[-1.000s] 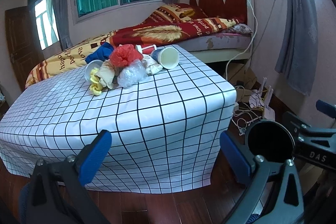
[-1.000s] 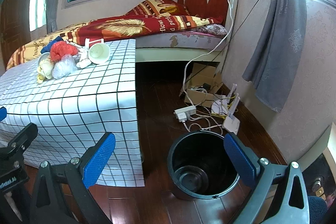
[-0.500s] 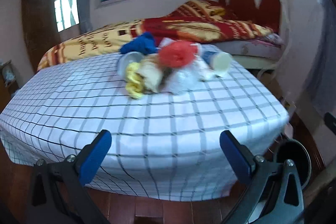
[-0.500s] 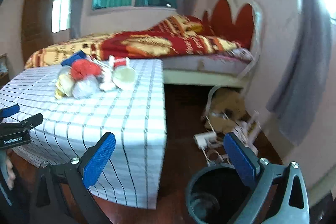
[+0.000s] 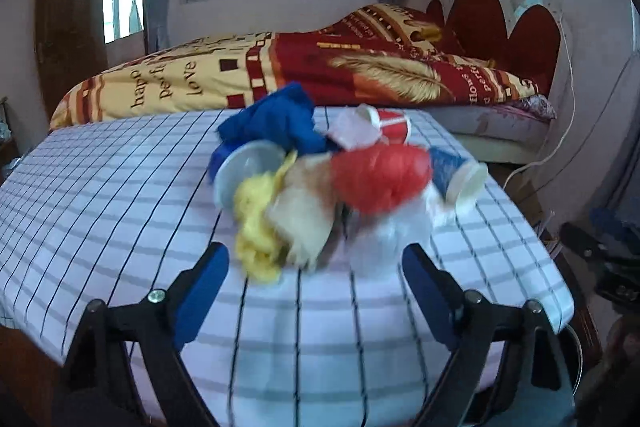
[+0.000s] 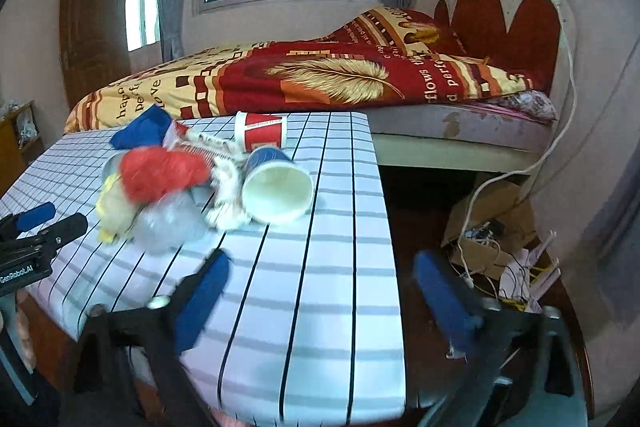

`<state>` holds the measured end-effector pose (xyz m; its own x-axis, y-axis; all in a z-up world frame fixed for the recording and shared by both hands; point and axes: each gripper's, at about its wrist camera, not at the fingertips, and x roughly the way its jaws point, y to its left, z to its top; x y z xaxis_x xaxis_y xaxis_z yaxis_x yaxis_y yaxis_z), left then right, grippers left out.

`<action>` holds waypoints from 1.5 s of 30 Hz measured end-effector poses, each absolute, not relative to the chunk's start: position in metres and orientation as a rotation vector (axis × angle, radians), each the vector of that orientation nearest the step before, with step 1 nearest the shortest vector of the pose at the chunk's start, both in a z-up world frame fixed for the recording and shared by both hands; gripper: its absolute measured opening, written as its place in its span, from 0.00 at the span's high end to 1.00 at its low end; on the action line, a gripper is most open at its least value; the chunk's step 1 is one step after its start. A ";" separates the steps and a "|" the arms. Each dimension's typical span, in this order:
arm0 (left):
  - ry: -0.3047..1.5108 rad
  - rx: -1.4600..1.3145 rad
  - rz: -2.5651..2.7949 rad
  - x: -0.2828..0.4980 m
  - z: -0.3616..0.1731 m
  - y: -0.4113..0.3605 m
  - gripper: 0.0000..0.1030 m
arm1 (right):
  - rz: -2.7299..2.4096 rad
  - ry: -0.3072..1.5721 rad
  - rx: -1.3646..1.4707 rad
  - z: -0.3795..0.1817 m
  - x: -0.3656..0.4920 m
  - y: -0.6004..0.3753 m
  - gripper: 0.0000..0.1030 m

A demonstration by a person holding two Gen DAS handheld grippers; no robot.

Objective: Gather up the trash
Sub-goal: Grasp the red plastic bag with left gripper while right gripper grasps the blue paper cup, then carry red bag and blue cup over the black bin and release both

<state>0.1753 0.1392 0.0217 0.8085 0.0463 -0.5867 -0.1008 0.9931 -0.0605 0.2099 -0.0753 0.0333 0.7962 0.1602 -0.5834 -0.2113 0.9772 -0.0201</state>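
Both the left gripper and right gripper have closed in on the surface's trash pile, jaws just narrowing yet grasping nothing; collection not yet begun.

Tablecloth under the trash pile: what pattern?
The tablecloth is white with a dark grid of thin lines, clearest in the right wrist view.

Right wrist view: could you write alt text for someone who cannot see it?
A pile of trash lies on a table under a white grid-patterned cloth: a crumpled red plastic bag, a tipped blue paper cup and a red paper cup. The open, empty blue-padded right gripper points at it; a bed with a red-and-yellow blanket stands behind.
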 end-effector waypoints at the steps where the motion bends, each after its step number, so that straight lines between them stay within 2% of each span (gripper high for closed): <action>1: 0.617 -0.098 0.070 0.183 0.023 0.139 0.13 | 0.204 0.625 -0.086 0.033 0.218 -0.074 0.20; 5: 0.611 -0.100 0.047 0.207 0.025 0.130 0.13 | 0.225 0.663 -0.114 0.024 0.260 -0.069 0.26; 8: 0.616 -0.094 0.037 0.222 0.022 0.123 0.13 | 0.260 0.726 -0.109 0.009 0.299 -0.065 0.37; 12: 0.631 -0.067 0.034 0.239 0.017 0.115 0.13 | 0.314 0.792 -0.094 -0.008 0.336 -0.055 0.40; 13: 0.635 -0.066 0.029 0.241 0.015 0.114 0.15 | 0.325 0.799 -0.098 -0.011 0.339 -0.052 0.44; 14: 0.638 -0.066 0.024 0.243 0.013 0.113 0.18 | 0.345 0.804 -0.105 -0.013 0.345 -0.048 0.48; 16: 0.645 -0.057 0.010 0.247 0.011 0.110 0.27 | 0.369 0.811 -0.114 -0.016 0.349 -0.044 0.67; 17: 0.644 -0.050 0.003 0.247 0.010 0.109 0.29 | 0.383 0.816 -0.119 -0.018 0.350 -0.043 0.72; 18: 0.645 -0.047 -0.008 0.247 0.010 0.107 0.37 | 0.387 0.815 -0.116 -0.018 0.349 -0.043 0.81; 19: 0.649 -0.047 -0.018 0.248 0.010 0.106 0.50 | 0.390 0.814 -0.108 -0.018 0.346 -0.044 0.91; 20: 0.653 -0.046 -0.022 0.249 0.009 0.105 0.56 | 0.392 0.814 -0.101 -0.018 0.345 -0.046 0.96; 22: 0.651 -0.041 -0.030 0.248 0.009 0.102 0.66 | 0.388 0.803 -0.096 -0.017 0.341 -0.048 0.97; 25: 0.628 -0.045 -0.038 0.241 0.013 0.102 0.73 | 0.378 0.775 -0.100 -0.011 0.327 -0.054 0.97; 30: 0.563 -0.045 -0.027 0.220 0.031 0.106 0.73 | 0.351 0.733 -0.095 0.001 0.307 -0.067 0.97; 45: 0.521 -0.029 -0.050 0.169 0.052 0.096 0.74 | 0.288 0.641 -0.044 0.037 0.206 -0.116 0.97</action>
